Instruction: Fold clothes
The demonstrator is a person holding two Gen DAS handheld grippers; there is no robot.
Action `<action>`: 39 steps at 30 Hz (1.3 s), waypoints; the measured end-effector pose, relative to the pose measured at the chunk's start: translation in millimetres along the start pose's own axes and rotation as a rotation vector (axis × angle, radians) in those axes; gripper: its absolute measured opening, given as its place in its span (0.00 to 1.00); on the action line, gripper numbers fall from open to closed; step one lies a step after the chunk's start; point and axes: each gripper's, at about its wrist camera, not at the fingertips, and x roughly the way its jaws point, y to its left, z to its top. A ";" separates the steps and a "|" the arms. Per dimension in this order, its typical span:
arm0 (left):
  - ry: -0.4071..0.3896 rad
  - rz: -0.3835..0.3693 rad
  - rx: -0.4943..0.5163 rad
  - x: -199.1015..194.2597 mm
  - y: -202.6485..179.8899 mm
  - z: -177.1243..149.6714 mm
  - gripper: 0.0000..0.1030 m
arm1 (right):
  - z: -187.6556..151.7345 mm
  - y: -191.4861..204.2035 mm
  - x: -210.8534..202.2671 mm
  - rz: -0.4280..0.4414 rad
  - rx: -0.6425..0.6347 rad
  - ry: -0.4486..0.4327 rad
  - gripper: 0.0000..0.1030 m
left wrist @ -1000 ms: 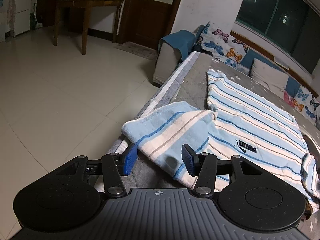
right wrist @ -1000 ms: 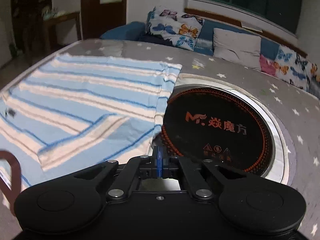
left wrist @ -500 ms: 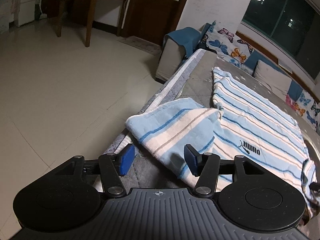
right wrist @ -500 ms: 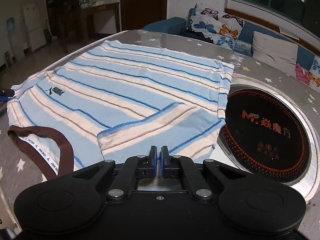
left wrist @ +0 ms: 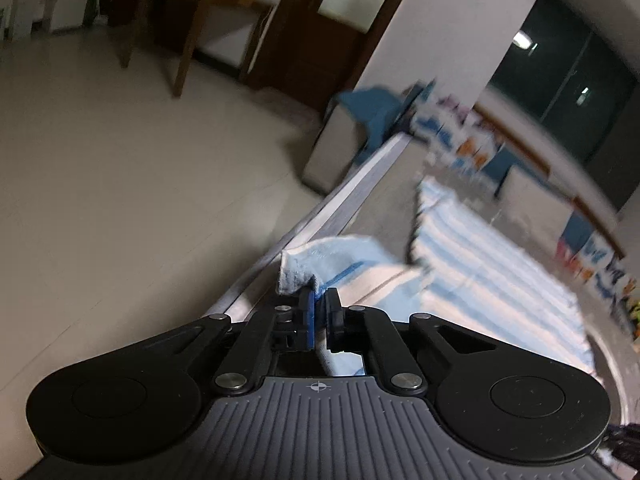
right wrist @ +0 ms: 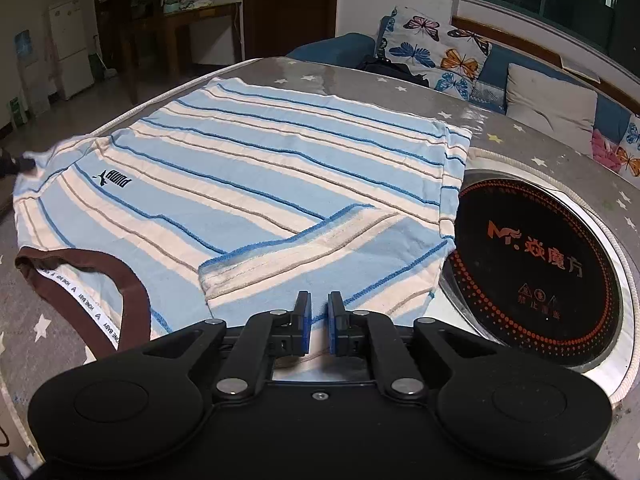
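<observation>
A light blue and cream striped T-shirt (right wrist: pixel 260 168) with a brown collar lies flat on the grey star-print table. Its right sleeve (right wrist: pixel 320 260) is folded in over the body. My right gripper (right wrist: pixel 318 320) hovers just above that folded sleeve, its jaws a small gap apart and holding nothing. In the blurred left wrist view, my left gripper (left wrist: pixel 319 306) is shut on the edge of the left sleeve (left wrist: pixel 320 260) at the table's left edge. The left gripper also shows as a dark tip in the right wrist view (right wrist: pixel 12 164).
A round black induction hob (right wrist: pixel 540 260) is set into the table (right wrist: pixel 360 76) right of the shirt. A sofa with butterfly cushions (right wrist: pixel 436 52) lies beyond the table. The tiled floor (left wrist: pixel 120 200) drops off left of the table edge.
My left gripper has closed on the left sleeve's edge and swung with blur. My right gripper has opened slightly, let the right sleeve go and drawn back a little.
</observation>
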 end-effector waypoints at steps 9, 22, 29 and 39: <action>-0.030 -0.380 0.173 -26.1 -74.1 -1.1 0.05 | -1.5 -1.4 -0.2 0.002 0.013 -0.007 0.10; 0.275 -0.418 0.457 4.9 -110.4 -50.9 0.27 | 0.3 -0.2 0.6 0.020 0.006 -0.002 0.24; 0.226 -0.265 0.575 3.0 -95.5 -51.0 0.34 | 0.0 0.0 1.4 0.025 0.008 -0.005 0.27; 0.198 -0.209 0.776 -3.3 -87.6 -68.9 0.35 | 1.2 2.3 2.7 0.025 0.000 0.000 0.31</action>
